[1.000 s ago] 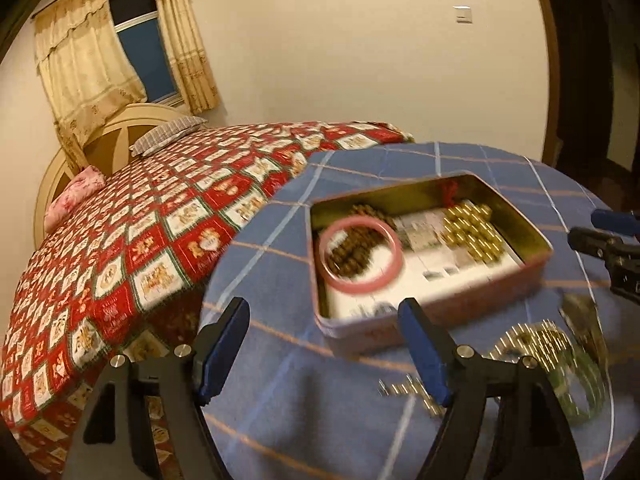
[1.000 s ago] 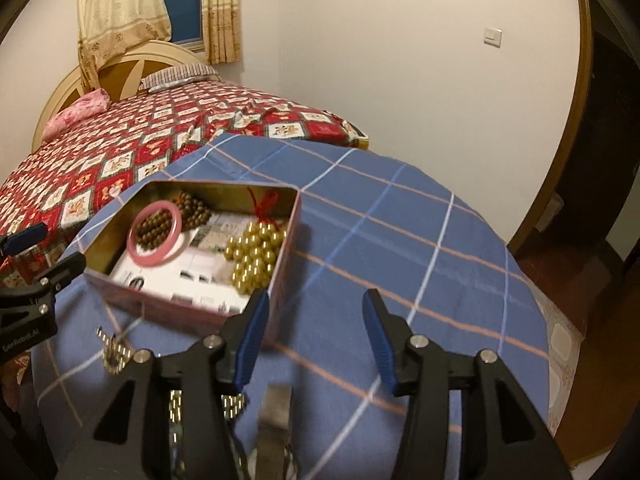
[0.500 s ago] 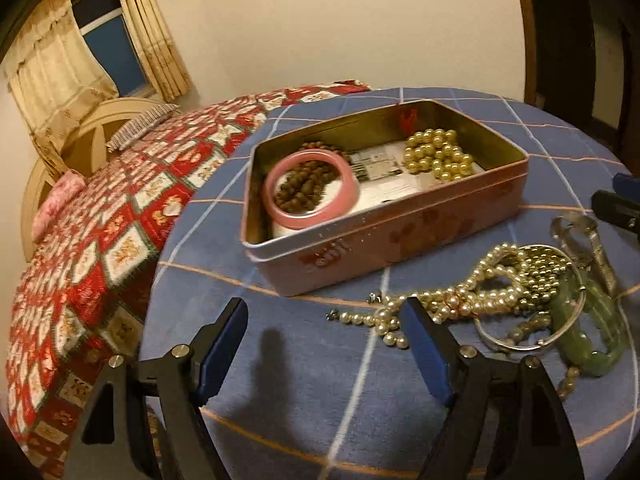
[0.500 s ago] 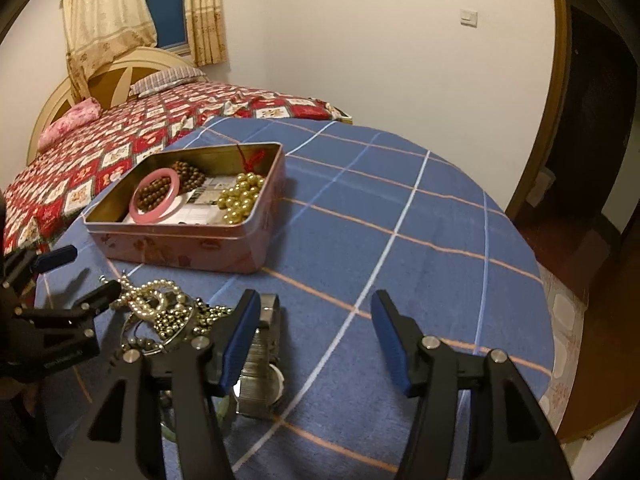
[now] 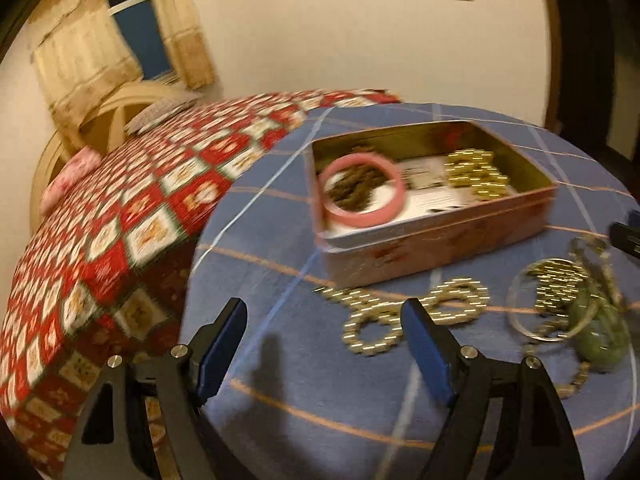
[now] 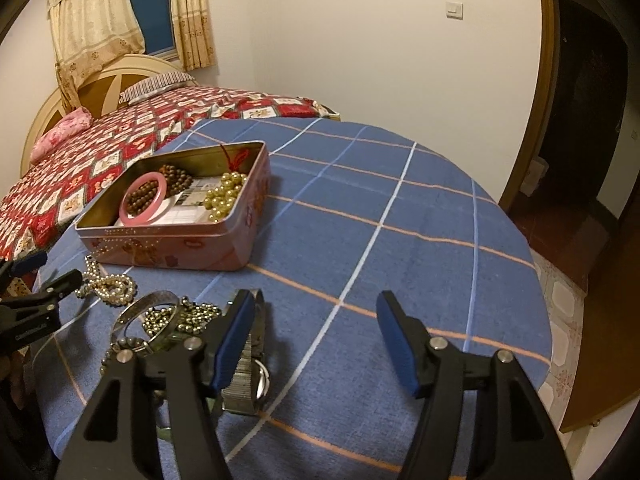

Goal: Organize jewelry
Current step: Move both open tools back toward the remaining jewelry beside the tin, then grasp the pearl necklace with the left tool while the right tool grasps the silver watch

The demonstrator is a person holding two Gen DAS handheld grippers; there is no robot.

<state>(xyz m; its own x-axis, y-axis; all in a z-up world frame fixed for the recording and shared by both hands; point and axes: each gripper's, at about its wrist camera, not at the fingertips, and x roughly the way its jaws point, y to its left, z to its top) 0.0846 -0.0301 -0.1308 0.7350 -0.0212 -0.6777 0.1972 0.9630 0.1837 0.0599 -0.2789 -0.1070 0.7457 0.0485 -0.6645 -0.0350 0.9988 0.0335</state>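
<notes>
Left wrist view, blurred. Left gripper (image 5: 324,344): jaws wide apart, holding nothing, over bare cloth near the table's (image 5: 280,392) near edge. Tin (image 5: 436,240) toward the far side of the table, lid off. Inside: pink bangle (image 5: 362,196) around brown beads (image 5: 354,190), gold beads (image 5: 476,174), paper underneath. Outside, between tin and near edge: pearl strand (image 5: 400,320), loosely looped; to its right a tangle of silver bangle (image 5: 516,312), small gold beads (image 5: 556,284) and a green piece (image 5: 600,340), possibly jade, blur forbidding certainty.

Right wrist view, sharp. Right gripper (image 6: 316,332): jaws just been opening, now well apart, nothing between them, aimed at bare cloth right of the pile. Watch (image 6: 252,376) with metal band just beside and partly behind the left finger, not gripped. Pearl strand (image 6: 108,284), silver bangle (image 6: 148,316) and small beads (image 6: 192,316) lying near the table's left edge, in front of the tin (image 6: 176,248).

Progress, judged: three pieces stowed in the tin; at least five pieces left loose on the table. Well short of done.
</notes>
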